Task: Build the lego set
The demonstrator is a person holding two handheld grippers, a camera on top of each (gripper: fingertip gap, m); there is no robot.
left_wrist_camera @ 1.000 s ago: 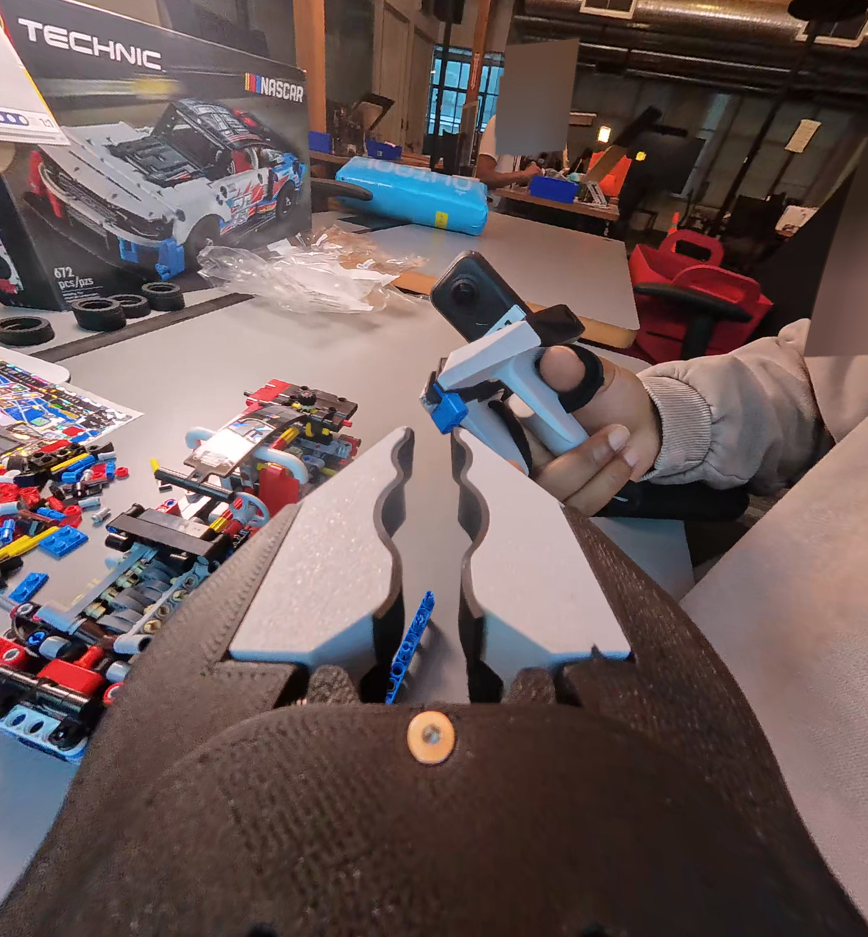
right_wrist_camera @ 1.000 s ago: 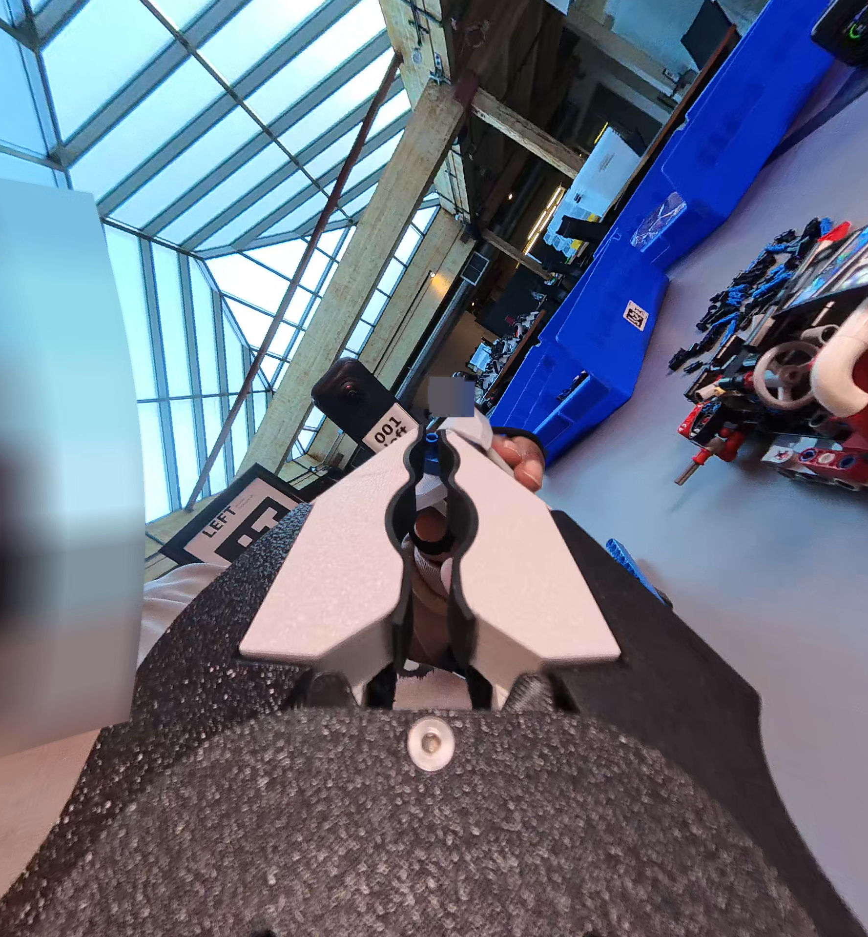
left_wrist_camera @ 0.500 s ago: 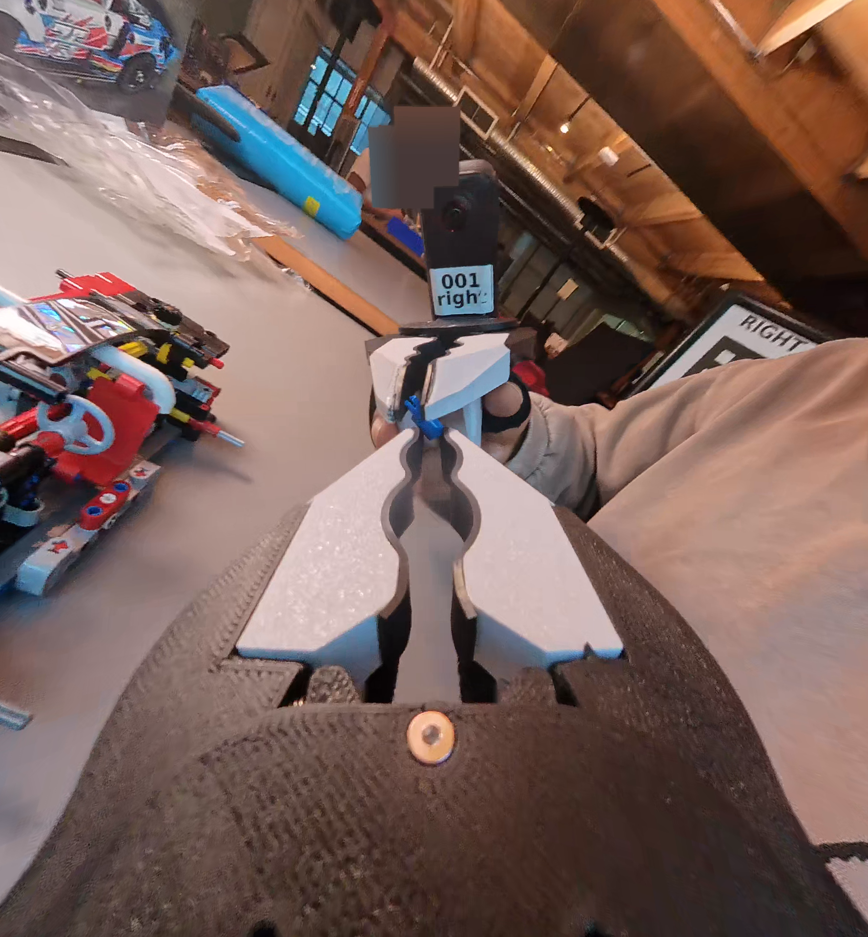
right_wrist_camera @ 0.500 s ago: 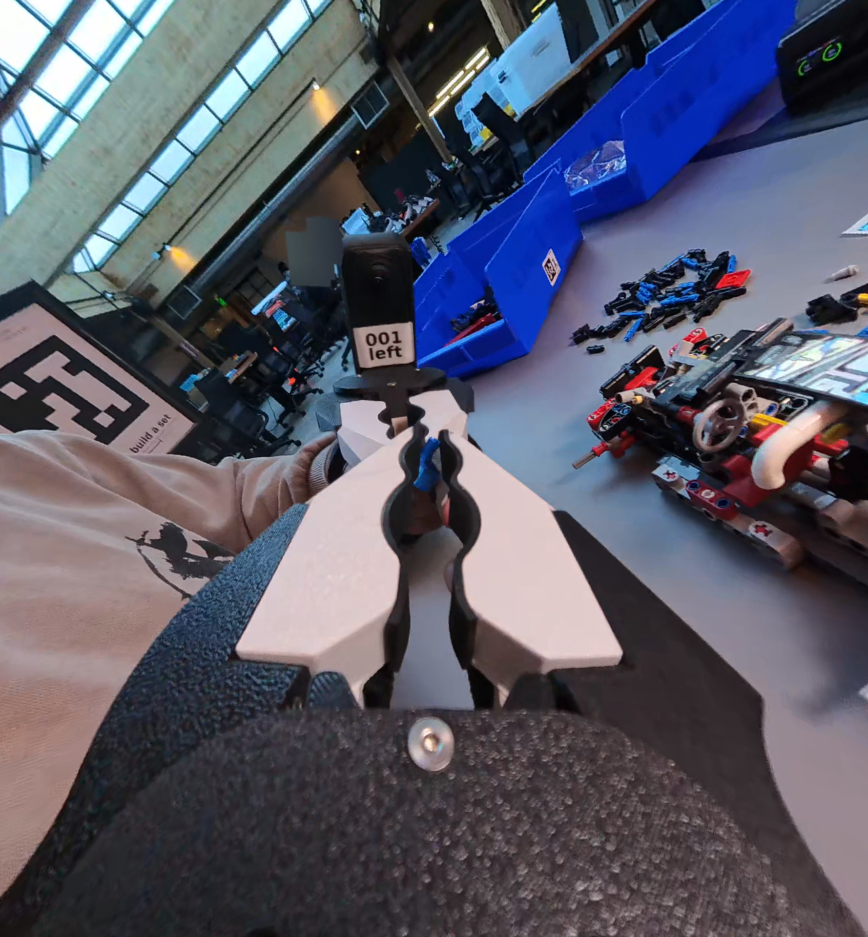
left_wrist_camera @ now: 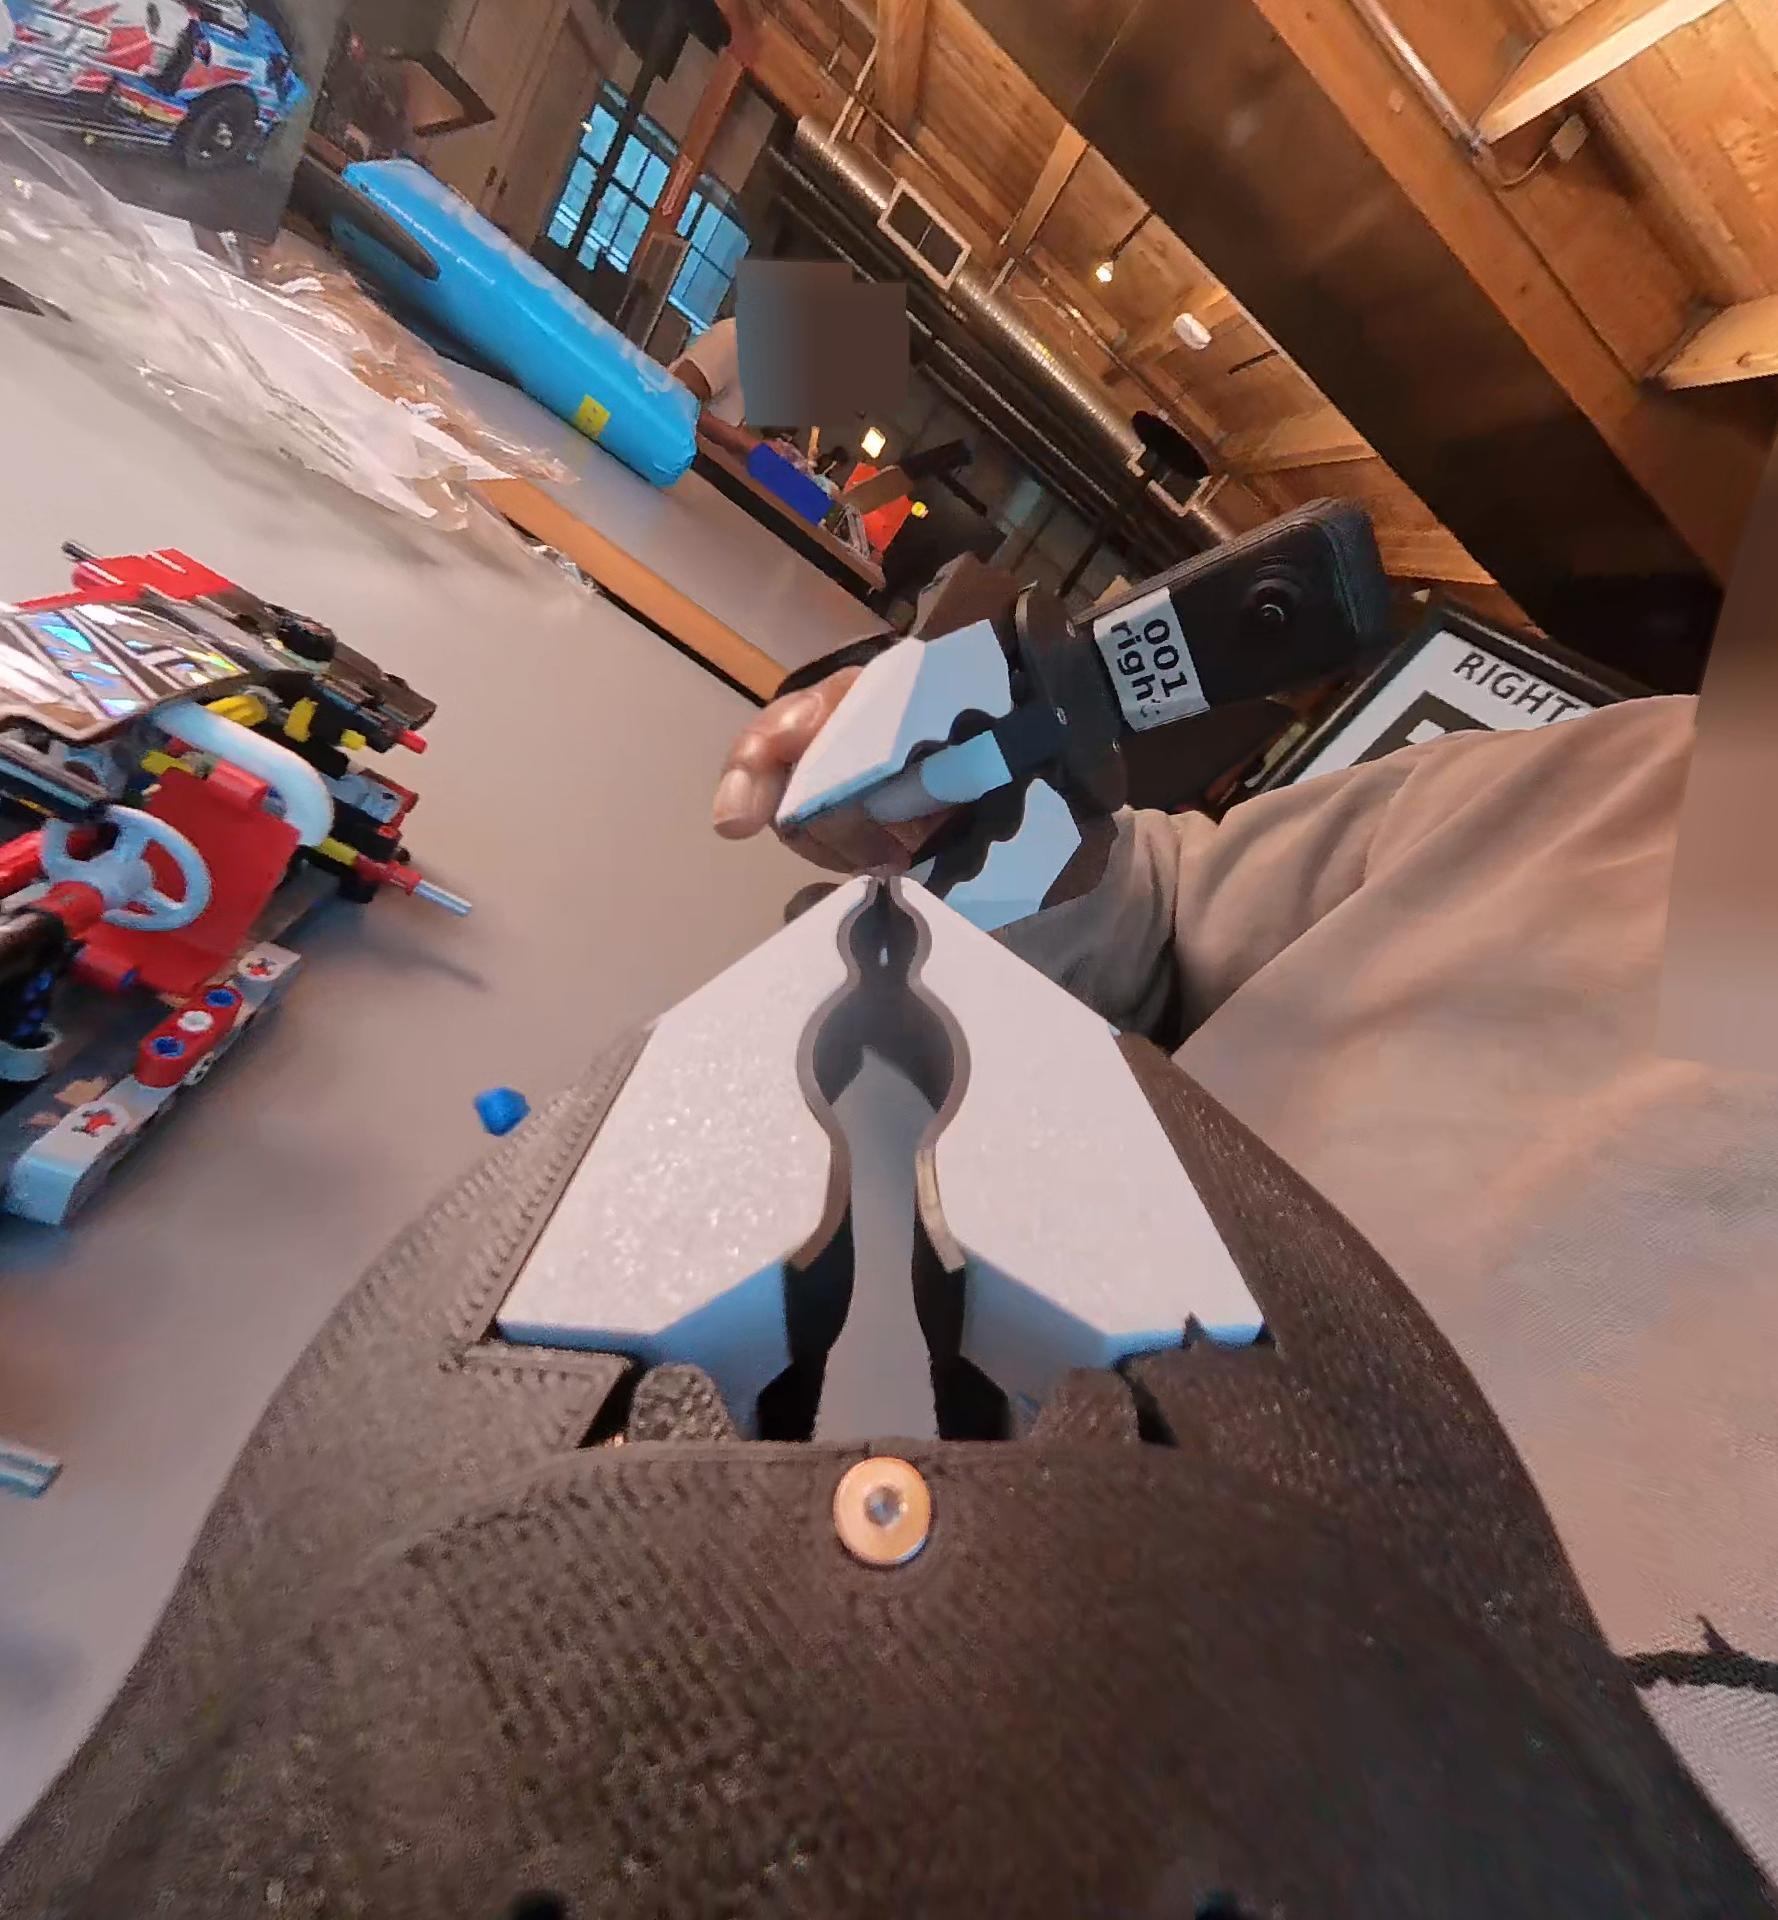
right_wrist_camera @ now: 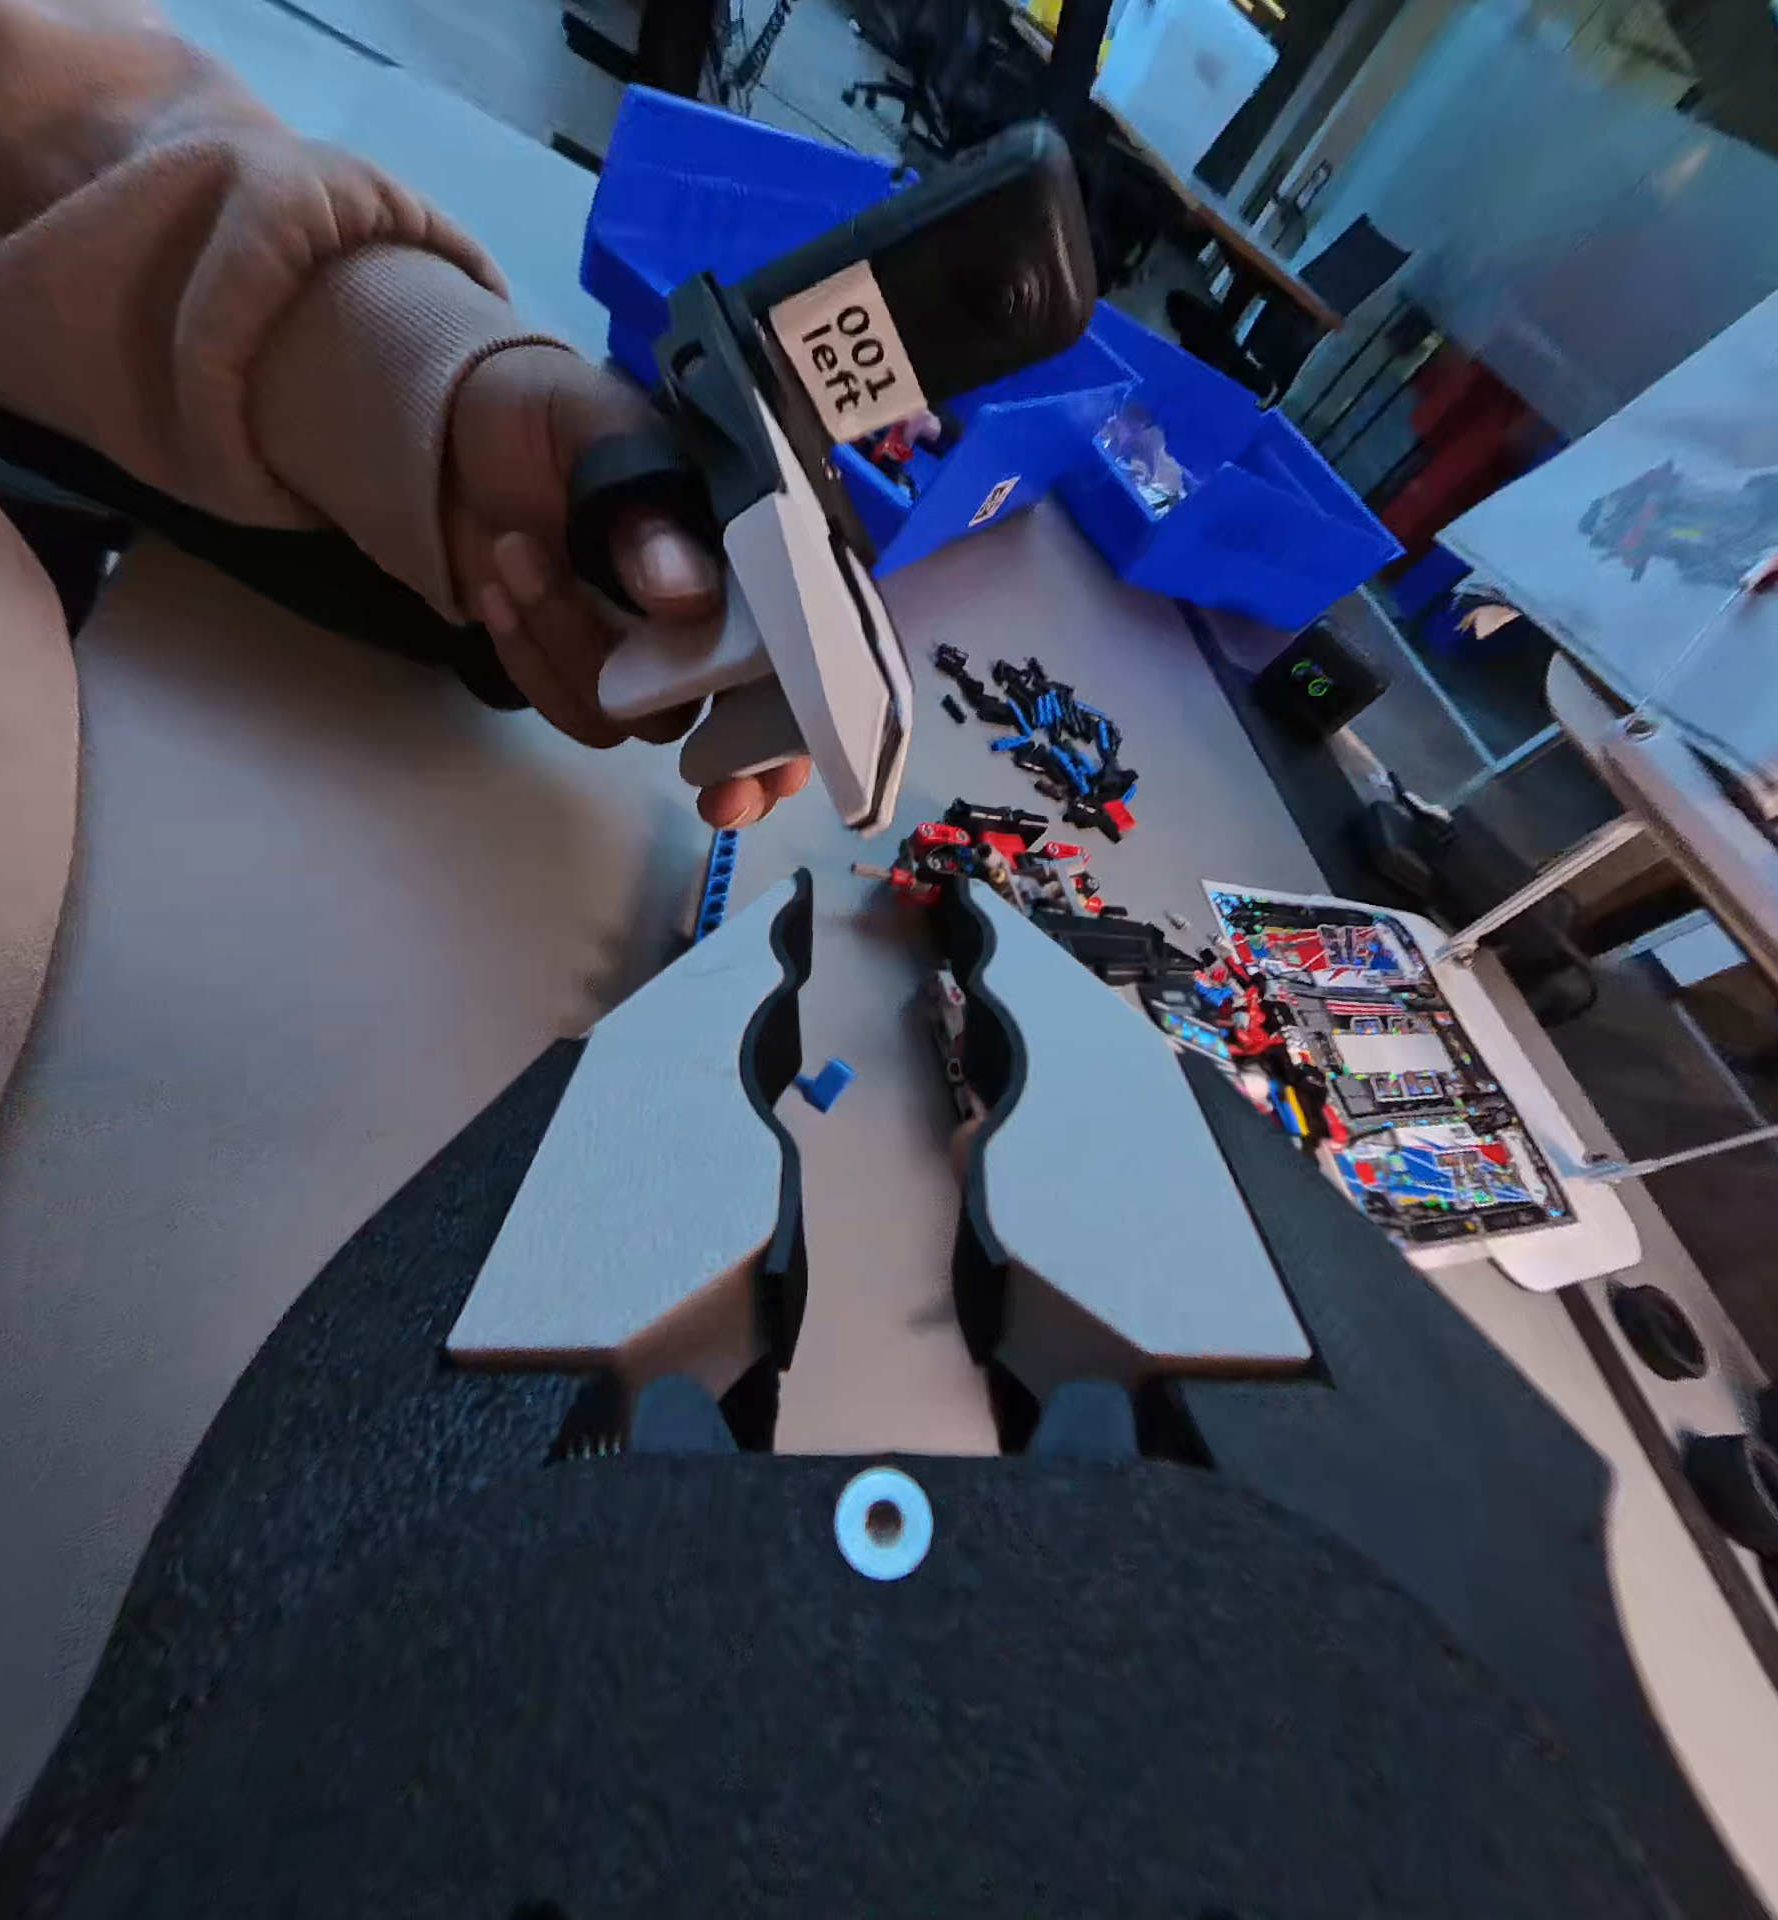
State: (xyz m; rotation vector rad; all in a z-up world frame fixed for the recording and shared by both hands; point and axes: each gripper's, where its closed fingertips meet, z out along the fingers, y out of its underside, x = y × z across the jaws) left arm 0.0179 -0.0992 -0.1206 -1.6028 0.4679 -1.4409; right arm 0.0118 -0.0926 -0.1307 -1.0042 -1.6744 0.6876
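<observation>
My left gripper is shut, with nothing visible between its tips; it also shows in the right wrist view, held in a hand above the table. My right gripper is open and empty; in the left wrist view it is turned on its side just beyond my left tips. A small blue peg piece is free of both grippers, low over or on the grey table, and shows beside my left gripper. The part-built red, black and white car stands to the left.
A long blue beam lies on the table near the left gripper. A sticker sheet, a pile of small black and blue pieces and blue bins lie beyond. Crumpled plastic bags are at the back. Left and right tips are no more than a few centimetres apart.
The right gripper has opened and the small blue piece that was between the two grippers' tips has come away down to the table. The left gripper has closed. Both grippers have rolled sideways.
</observation>
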